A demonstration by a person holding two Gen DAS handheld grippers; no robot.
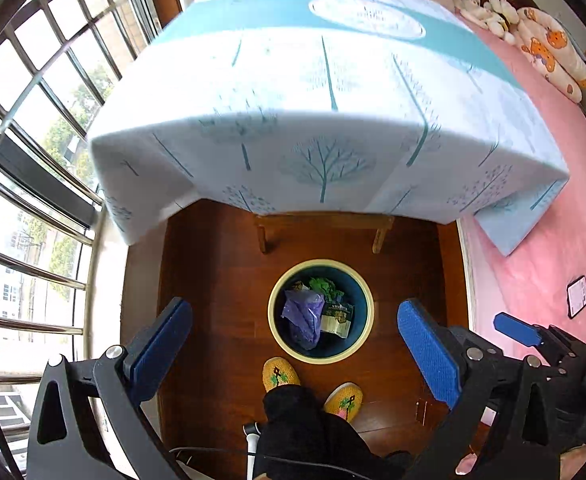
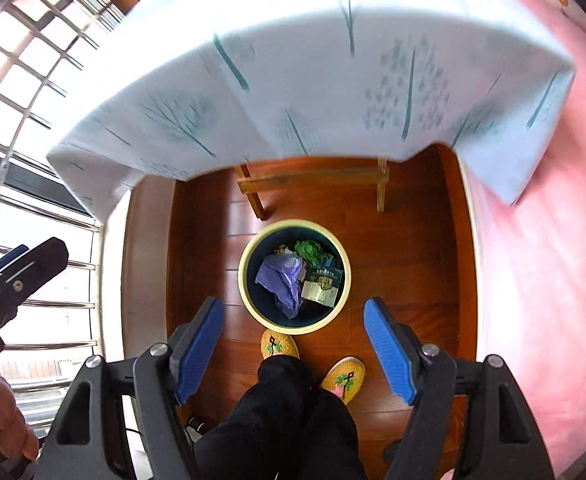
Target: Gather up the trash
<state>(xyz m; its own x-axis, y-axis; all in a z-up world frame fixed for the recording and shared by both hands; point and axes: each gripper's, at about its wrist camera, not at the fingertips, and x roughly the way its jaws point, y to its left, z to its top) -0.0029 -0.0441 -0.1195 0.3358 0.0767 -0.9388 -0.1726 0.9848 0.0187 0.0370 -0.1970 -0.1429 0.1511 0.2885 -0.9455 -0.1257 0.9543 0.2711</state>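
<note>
Left wrist view: the left gripper (image 1: pixel 293 344) points down with jaws wide and nothing between them, above a round bin (image 1: pixel 321 311) on the wood floor (image 1: pixel 221 280). In the bin lie a purple bag (image 1: pixel 303 316), a green wad (image 1: pixel 325 286) and a printed packet (image 1: pixel 337 318). Right wrist view: the right gripper (image 2: pixel 293 344) is likewise wide and empty over the bin. The person's yellow slippers (image 2: pixel 279 343) stand just beside the bin; the cloth-covered counter (image 2: pixel 293 80) lies beyond it.
</note>
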